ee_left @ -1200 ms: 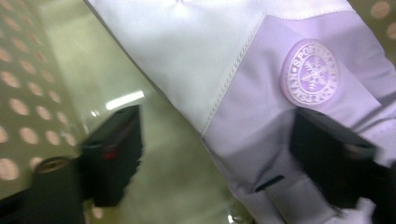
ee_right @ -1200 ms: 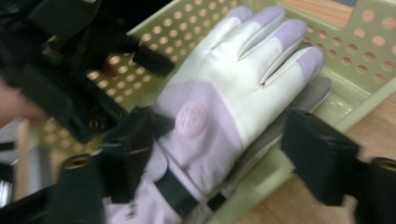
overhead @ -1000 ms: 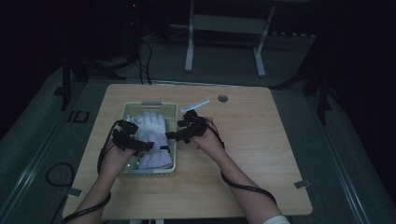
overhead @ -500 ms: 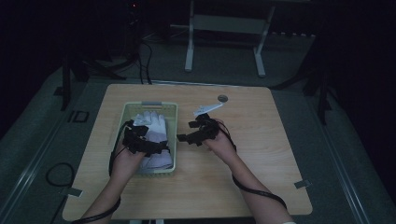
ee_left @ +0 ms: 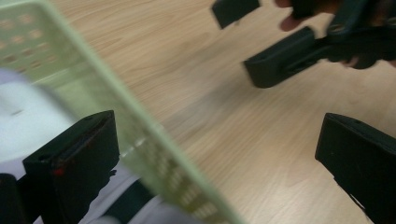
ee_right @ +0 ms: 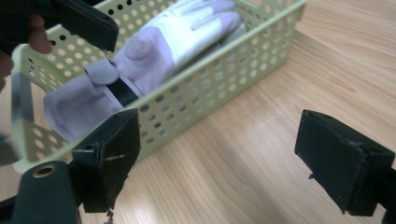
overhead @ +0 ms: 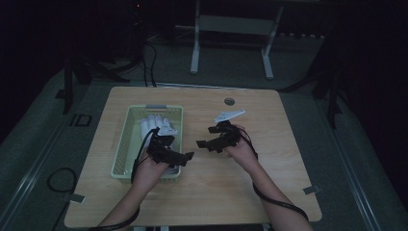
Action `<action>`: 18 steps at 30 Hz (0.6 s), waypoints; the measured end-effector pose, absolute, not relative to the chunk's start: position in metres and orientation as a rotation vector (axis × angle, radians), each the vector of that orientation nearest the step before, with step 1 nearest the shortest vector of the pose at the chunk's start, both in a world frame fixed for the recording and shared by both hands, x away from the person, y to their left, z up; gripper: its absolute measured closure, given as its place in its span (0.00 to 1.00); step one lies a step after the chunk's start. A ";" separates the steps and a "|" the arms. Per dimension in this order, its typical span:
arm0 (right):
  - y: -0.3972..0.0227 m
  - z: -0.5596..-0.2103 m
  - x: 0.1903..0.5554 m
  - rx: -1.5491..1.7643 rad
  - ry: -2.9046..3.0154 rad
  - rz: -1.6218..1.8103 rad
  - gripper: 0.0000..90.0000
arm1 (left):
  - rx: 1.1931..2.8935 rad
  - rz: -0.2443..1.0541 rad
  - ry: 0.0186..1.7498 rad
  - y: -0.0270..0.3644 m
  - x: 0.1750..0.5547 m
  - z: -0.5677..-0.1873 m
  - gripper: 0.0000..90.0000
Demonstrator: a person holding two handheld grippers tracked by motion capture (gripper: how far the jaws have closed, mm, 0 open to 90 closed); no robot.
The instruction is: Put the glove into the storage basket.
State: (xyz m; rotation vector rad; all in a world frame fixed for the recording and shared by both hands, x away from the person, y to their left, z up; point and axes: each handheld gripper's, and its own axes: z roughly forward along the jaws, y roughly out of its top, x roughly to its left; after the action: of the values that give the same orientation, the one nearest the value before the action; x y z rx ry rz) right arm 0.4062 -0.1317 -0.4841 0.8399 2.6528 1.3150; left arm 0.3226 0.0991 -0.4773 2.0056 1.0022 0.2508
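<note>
White gloves left in basket; both claws withdrawn nearward, left claw, right claw spread, empty.

- The person's left forearm comes in from the bottom edge and slants up toward the middle.
- The left tool sits in that hand with its jaws spread wide apart, nothing between them.
- The right forearm angles up and inward from the lower right.
- The right tool points toward the left one, jaws likewise wide apart and empty.
- The two tools are near each other, not touching.
</note>
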 end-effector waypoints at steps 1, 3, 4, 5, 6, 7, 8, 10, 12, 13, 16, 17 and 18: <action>-0.135 -0.485 0.406 0.841 2.651 1.312 0.16 | 2.005 0.247 0.992 0.095 0.321 -0.477 0.00; -0.141 -0.487 0.404 0.843 2.644 1.305 0.16 | 2.020 0.243 0.964 0.085 0.319 -0.477 0.00; -0.145 -0.489 0.403 0.839 2.640 1.302 0.16 | 2.026 0.248 0.954 0.081 0.318 -0.477 0.00; -0.149 -0.490 0.403 0.833 2.641 1.293 0.16 | 2.031 0.252 0.947 0.078 0.317 -0.477 0.00; -0.151 -0.492 0.402 0.838 2.641 1.285 0.16 | 2.037 0.253 0.932 0.073 0.316 -0.477 0.00; -0.155 -0.493 0.401 0.841 2.640 1.280 0.16 | 2.042 0.241 0.919 0.069 0.315 -0.478 0.00; -0.158 -0.495 0.400 0.845 2.639 1.277 0.16 | 2.040 0.228 0.904 0.065 0.314 -0.478 0.00; -0.162 -0.496 0.399 0.848 2.640 1.275 0.16 | 2.037 0.213 0.882 0.059 0.312 -0.479 0.00; -0.173 -0.501 0.397 0.864 2.635 1.262 0.16 | 2.027 0.198 0.844 0.049 0.309 -0.481 0.00; -0.177 -0.502 0.396 0.868 2.633 1.256 0.16 | 2.031 0.198 0.837 0.045 0.308 -0.481 0.00; -0.188 -0.508 0.394 0.889 2.615 1.254 0.16 | 2.027 0.199 0.805 0.035 0.306 -0.484 0.00; -0.192 -0.510 0.394 0.892 2.601 1.264 0.16 | 2.030 0.191 0.784 0.031 0.306 -0.486 0.00; -0.196 -0.512 0.393 0.895 2.594 1.261 0.16 | 2.029 0.183 0.762 0.028 0.305 -0.487 0.00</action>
State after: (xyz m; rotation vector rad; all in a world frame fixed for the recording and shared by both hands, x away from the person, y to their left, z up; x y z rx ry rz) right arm 0.3925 -0.1960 -0.5117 0.8947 2.5939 1.2613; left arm 0.3054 0.0281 -0.4874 2.0289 0.7617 0.1828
